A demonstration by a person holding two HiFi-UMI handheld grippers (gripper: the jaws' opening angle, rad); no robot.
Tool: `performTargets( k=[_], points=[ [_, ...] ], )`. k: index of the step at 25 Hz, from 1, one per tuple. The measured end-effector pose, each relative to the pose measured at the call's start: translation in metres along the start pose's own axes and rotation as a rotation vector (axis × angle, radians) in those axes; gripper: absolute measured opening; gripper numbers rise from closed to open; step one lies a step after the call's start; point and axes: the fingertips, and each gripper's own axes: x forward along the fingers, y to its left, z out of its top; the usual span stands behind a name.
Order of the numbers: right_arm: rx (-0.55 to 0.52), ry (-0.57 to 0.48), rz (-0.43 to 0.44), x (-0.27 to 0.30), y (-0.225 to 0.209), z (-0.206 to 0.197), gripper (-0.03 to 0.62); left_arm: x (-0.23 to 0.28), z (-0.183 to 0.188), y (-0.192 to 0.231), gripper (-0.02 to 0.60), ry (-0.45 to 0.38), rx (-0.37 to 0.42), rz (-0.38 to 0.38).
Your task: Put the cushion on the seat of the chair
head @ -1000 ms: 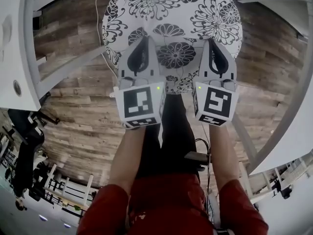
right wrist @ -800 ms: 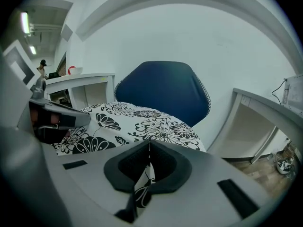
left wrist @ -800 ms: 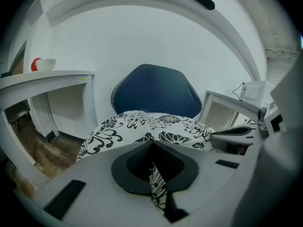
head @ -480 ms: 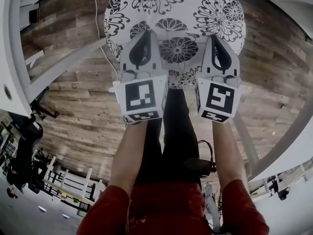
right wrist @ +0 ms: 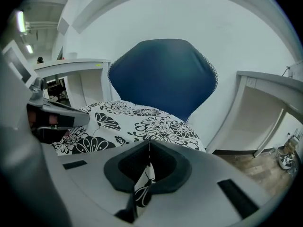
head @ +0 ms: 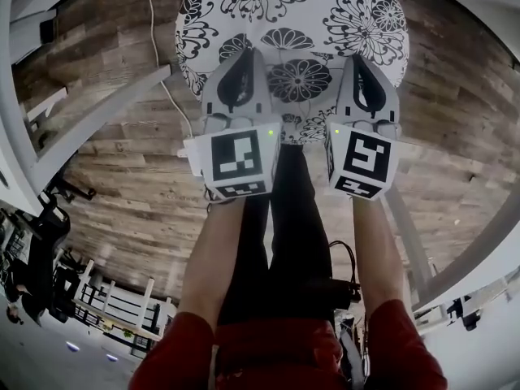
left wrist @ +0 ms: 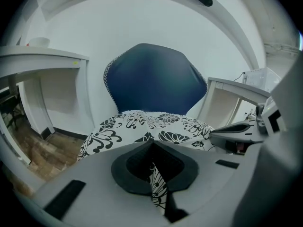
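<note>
Wood-plank floor (head: 122,177) below me, pale wall ahead, a white left desk (left wrist: 42,60) and a white right desk (left wrist: 236,86) flanking the spot.

- Chair (left wrist: 154,79): dark blue shell back, upright, facing me between the two desks. The right gripper view shows the same back (right wrist: 163,74) with its pale stitched rim.
- Cushion (head: 292,23): round, white with black flower print, lying roughly flat just in front of the chair back. The seat itself is hidden under it, so I cannot tell whether the cushion is resting on it or only held above it.
- Left gripper (head: 241,63): jaws pressed together on the near edge of the cushion; a fold of the printed cloth is pinched in the gap (left wrist: 152,148).
- Right gripper (head: 357,59): same story (a printed fold is caught between its closed jaws (right wrist: 149,145)), gripping the near edge a little way to the right of the left one.
- Both grippers side by side, marker cubes toward me, forearms stretched forward.
- Thin white cable (head: 154,31) runs across the floor left of the cushion.
</note>
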Motion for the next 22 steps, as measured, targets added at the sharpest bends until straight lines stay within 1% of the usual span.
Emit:
performTargets(
  k=[10,22],
  points=[
    [-0.003,0.010,-0.016,0.007,0.002,-0.014,0.028,0.009,-0.009,0.001,0.028,-0.003,0.014,-0.003],
    [0.005,0.045,-0.019,0.013,0.004,-0.022,0.029,0.017,-0.021,0.007,0.029,0.046,0.029,0.020]
  ],
)
